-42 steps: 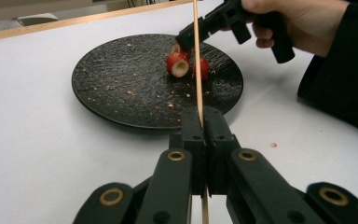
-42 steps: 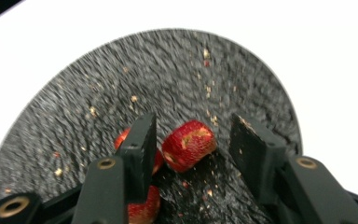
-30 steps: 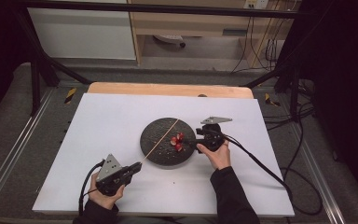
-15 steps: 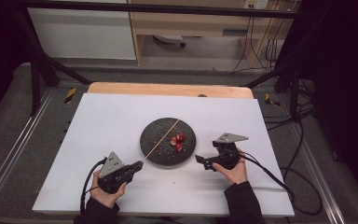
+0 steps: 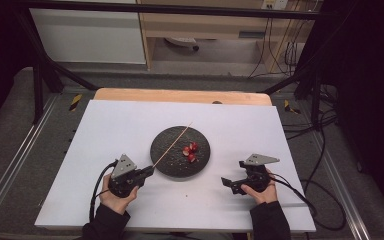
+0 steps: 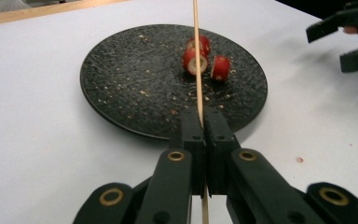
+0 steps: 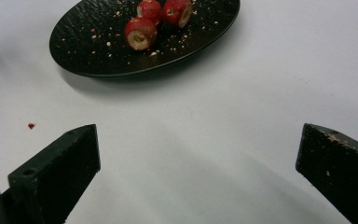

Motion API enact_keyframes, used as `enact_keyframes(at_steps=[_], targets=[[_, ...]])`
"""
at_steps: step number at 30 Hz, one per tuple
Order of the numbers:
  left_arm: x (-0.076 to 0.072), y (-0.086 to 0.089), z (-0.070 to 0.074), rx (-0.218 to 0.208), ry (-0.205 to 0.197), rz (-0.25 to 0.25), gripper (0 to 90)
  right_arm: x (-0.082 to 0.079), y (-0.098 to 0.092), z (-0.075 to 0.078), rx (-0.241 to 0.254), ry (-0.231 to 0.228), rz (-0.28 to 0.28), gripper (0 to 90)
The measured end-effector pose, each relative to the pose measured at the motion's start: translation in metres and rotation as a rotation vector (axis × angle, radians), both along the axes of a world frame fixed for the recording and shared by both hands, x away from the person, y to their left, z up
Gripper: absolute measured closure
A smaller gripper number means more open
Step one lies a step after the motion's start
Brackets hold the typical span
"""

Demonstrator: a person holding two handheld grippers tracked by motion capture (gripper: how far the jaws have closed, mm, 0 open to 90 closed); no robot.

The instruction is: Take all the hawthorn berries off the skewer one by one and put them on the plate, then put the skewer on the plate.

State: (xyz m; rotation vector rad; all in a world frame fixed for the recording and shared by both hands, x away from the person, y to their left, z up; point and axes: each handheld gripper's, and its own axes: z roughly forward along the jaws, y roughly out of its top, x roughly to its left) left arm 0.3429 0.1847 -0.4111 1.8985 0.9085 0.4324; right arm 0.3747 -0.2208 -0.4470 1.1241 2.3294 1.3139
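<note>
A round black plate (image 5: 166, 165) (image 6: 121, 84) (image 7: 88, 56) lies mid-table with three red fruit pieces (image 5: 190, 151) (image 6: 200, 58) (image 7: 156, 18) and crumbs on it. My left gripper (image 5: 149, 171) (image 6: 202, 126) is shut on a thin wooden skewer (image 5: 172, 145) (image 6: 197, 60), which slants up and across the plate, left of the fruit. My right gripper (image 5: 231, 184) (image 7: 198, 158) is open and empty, low over bare table to the right of the plate; its jaws have just been opening with nothing between them. It appears far right in the left gripper view (image 6: 349, 42).
The white tabletop (image 5: 105, 130) ends at a wooden strip (image 5: 180, 96) at the back. A small red speck (image 7: 30, 125) lies near the plate's front. Cables (image 5: 310, 200) trail off the right side, and metal frame bars (image 5: 45, 75) flank the table.
My right gripper has drawn back from the fruit on the plate toward the near right of the table, and its jaws have opened wide. The left gripper and skewer have stayed put.
</note>
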Motion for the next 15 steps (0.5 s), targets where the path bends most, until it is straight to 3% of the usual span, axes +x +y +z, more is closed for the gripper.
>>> enact_keyframes(at_steps=[8,15], targets=[[0.016,-0.002,0.007,0.014,0.019,0.03,87.8,-0.005,-0.002,-0.003,-0.002,0.002,0.012,0.7],[0.035,-0.01,0.003,0.045,0.049,0.053,87.7,-0.006,-0.005,-0.002,0.0,-0.003,0.009,0.8]])
